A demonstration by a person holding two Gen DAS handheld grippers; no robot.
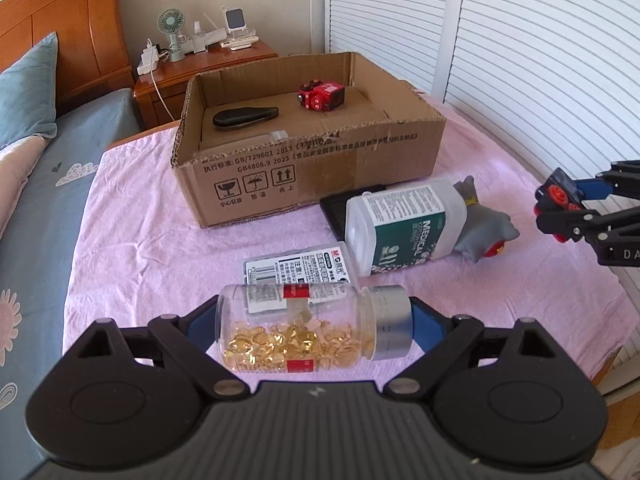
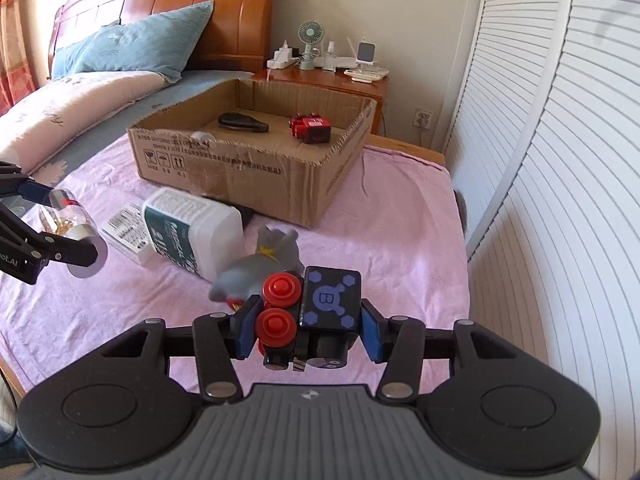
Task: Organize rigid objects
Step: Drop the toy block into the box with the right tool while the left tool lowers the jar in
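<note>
Both grippers hover low over the pink cloth (image 1: 152,240), left gripper (image 1: 310,330) clamping the capsule bottle (image 1: 304,330) sideways, right gripper (image 2: 308,330) squeezing the blue toy robot (image 2: 316,312).

Both handheld units share one build. The left gripper (image 1: 312,320) fills the bottom of its own view with a dark grey ribbed housing bearing a small pale logo at its centre. Two rounded matte-black lobes flank it, each with a raised circular disc. Black linkage arms with triangular cut-outs run up from silver pivot pins towards blue pads (image 1: 424,322) on the inner faces. The right gripper (image 2: 308,328) looks the same in its view: ribbed grey body, black lobes, silver rivets, blue fingertips (image 2: 248,326). At the right edge of the left view its black side shows partial white lettering "DA".
</note>
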